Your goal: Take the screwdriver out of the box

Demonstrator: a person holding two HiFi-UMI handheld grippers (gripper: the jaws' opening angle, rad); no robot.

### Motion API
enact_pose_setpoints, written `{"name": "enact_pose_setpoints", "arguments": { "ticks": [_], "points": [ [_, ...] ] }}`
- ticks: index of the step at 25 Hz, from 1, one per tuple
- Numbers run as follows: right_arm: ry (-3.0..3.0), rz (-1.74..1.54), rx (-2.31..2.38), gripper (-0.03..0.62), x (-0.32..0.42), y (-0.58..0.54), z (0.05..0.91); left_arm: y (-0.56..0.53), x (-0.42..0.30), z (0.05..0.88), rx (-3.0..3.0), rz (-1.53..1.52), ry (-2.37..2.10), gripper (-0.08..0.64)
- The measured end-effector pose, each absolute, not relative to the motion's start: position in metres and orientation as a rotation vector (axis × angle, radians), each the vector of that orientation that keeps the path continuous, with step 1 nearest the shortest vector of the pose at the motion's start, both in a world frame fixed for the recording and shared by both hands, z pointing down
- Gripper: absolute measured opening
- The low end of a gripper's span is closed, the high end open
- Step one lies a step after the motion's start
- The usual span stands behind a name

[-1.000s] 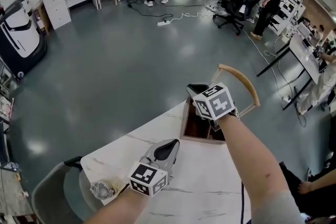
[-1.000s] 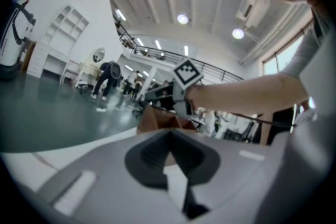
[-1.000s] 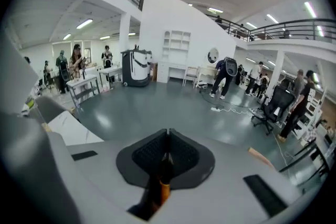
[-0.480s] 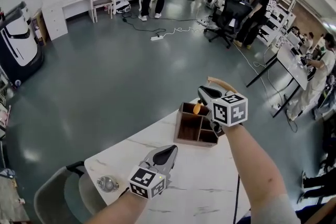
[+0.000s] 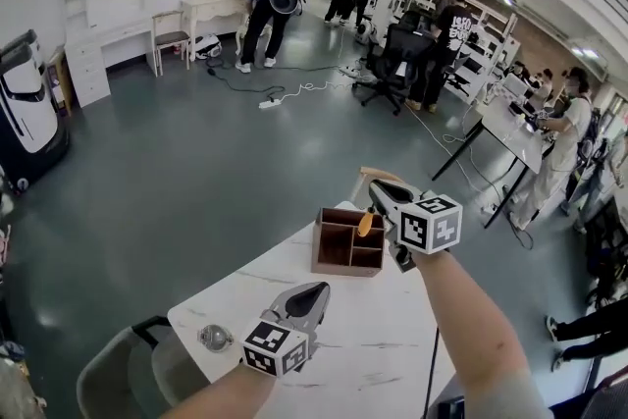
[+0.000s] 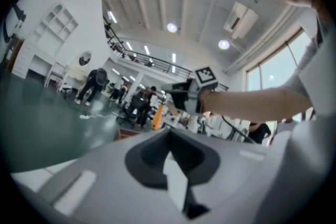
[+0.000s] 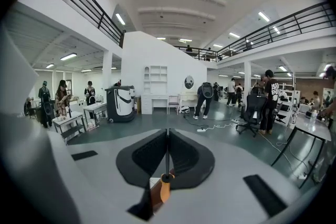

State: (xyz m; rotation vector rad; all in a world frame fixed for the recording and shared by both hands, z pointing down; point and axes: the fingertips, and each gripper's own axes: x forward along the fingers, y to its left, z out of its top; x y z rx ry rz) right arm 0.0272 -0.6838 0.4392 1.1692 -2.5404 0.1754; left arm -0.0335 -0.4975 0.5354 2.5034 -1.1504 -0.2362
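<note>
My right gripper [image 5: 385,199] is raised above the wooden box [image 5: 346,247] and is shut on the thin metal shaft of the screwdriver [image 5: 364,224]. The orange handle hangs below the jaws, over the box's right rear compartment and clear of it. In the right gripper view the shaft runs up between the shut jaws [image 7: 167,136] and the orange handle [image 7: 165,189] dangles underneath. My left gripper [image 5: 308,294] hovers over the white table [image 5: 392,348], in front of the box, shut and empty. From the left gripper view [image 6: 169,136] I see the raised screwdriver [image 6: 156,117].
A small shiny metal object [image 5: 214,339] lies near the table's left corner. A grey chair [image 5: 118,373] stands at the left of the table. A wooden chair back [image 5: 373,175] rises behind the box. People and an office chair [image 5: 391,54] are far off across the floor.
The right gripper has risen from inside the box, drawing the screwdriver up until its orange handle hangs above the compartments. The left gripper has lifted a little as well.
</note>
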Motion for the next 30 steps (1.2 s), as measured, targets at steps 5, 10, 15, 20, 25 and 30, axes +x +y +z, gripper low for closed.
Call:
{"name": "enact_pose_setpoints", "arguments": {
  "ticks": [5, 10, 15, 20, 25, 30],
  "points": [
    [-2.533, 0.191, 1.214, 0.020, 0.041, -0.645, 0.418, -0.466, -0.028, 0.520, 2.522, -0.207, -1.062, 0.003],
    [-2.504, 0.207, 1.278, 0.021, 0.057, -0.603, 0.408, -0.434, -0.030, 0.505, 2.575, -0.180, -0.962, 0.005],
    [-2.519, 0.227, 1.332, 0.021, 0.052, -0.565, 0.403, -0.406, -0.044, 0.492, 2.617, -0.163, -0.875, 0.003],
    [-2.550, 0.237, 1.346, 0.020, 0.043, -0.527, 0.401, -0.382, -0.055, 0.482, 2.654, -0.175, -0.826, 0.003],
    [-2.576, 0.246, 1.365, 0.021, 0.050, -0.499, 0.394, -0.369, -0.063, 0.471, 2.657, -0.181, -0.848, 0.003],
    [-2.626, 0.239, 1.351, 0.020, 0.070, -0.466, 0.375, -0.351, -0.059, 0.458, 2.669, -0.167, -0.898, 0.005]
  ]
}}
